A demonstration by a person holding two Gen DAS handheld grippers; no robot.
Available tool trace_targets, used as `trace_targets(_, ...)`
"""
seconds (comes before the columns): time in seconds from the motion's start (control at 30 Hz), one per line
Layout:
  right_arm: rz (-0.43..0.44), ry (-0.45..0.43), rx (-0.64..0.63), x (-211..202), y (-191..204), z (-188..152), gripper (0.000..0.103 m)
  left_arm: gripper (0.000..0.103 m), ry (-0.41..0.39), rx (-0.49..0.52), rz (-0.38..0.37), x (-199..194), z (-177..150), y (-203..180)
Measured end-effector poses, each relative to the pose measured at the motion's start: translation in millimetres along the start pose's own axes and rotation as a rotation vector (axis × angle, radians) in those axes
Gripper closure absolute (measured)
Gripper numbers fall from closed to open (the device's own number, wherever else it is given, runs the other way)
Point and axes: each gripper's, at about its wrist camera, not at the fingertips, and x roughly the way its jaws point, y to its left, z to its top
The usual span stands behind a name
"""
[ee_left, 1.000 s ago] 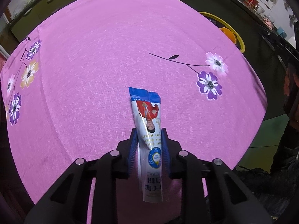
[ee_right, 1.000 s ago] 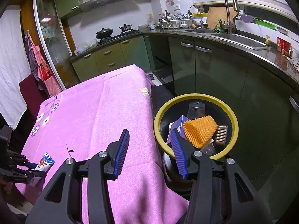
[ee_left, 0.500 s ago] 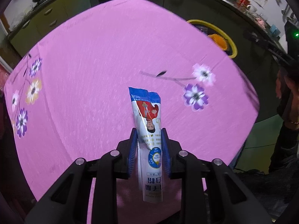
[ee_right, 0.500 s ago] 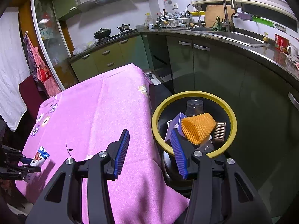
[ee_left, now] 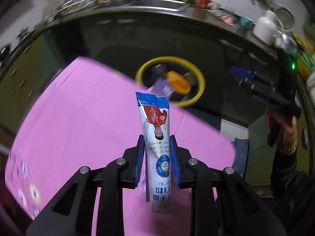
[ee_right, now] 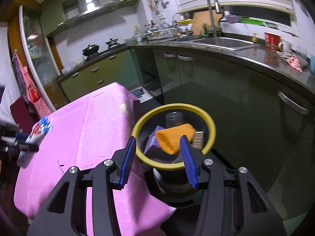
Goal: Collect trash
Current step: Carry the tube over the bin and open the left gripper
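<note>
My left gripper (ee_left: pixel 157 147) is shut on a white and blue snack wrapper (ee_left: pixel 155 129) with a red figure on it, held upright above the pink tablecloth (ee_left: pixel 78 122). The wrapper also shows in the right wrist view (ee_right: pixel 37 133) at the far left, in the left gripper (ee_right: pixel 19 139). A yellow-rimmed trash bin (ee_left: pixel 198 74) stands beyond the table's far edge. In the right wrist view the bin (ee_right: pixel 211 125) holds an orange ridged cup (ee_right: pixel 173 137), a purple box and a clear cup. My right gripper (ee_right: pixel 157 153) is open and empty, just in front of the bin.
Dark green kitchen cabinets (ee_right: pixel 226 90) and a counter with a sink (ee_right: pixel 222 43) curve behind the bin. The tablecloth (ee_right: pixel 78 129) hangs over the table's corner beside the bin. The right gripper and hand show at the right of the left wrist view (ee_left: pixel 275 98).
My left gripper has lifted and swung with the wrapper towards the bin, which now sits near the middle of its view. The right gripper has stayed open and moved slightly closer to the bin.
</note>
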Motion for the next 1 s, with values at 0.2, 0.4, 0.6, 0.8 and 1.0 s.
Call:
trace_targets(0.2, -0.038, -0.006, 0.044, -7.4, -29.2, -3.0, 0.053, 0.079, 0.067, 0.081, -0.100, 73.4, 85.8, -29.8)
trace_targets(0.4, -0.066, 0.008, 0.089, -8.7, -53.8, -8.3, 0.053, 0.079, 0.179, 0.047, -0.142, 157.4, 145.7, -50.3)
trace_targets(0.6, -0.082, 0.020, 0.110, -8.6, -67.2, -13.2, 0.053, 0.078, 0.219, -0.027, -0.116, 216.0, 177.1, -56.7)
trace_targets(0.8, -0.083, 0.020, 0.103, -10.1, -65.4, -12.0, 0.045, 0.036, 0.232, -0.132, -0.117, 248.4, 184.5, -42.1)
trace_targets(1.0, -0.080, 0.020, 0.089, -11.1, -56.1, -7.0, 0.043, 0.033, 0.204, -0.183, -0.144, 225.9, 164.9, -27.3)
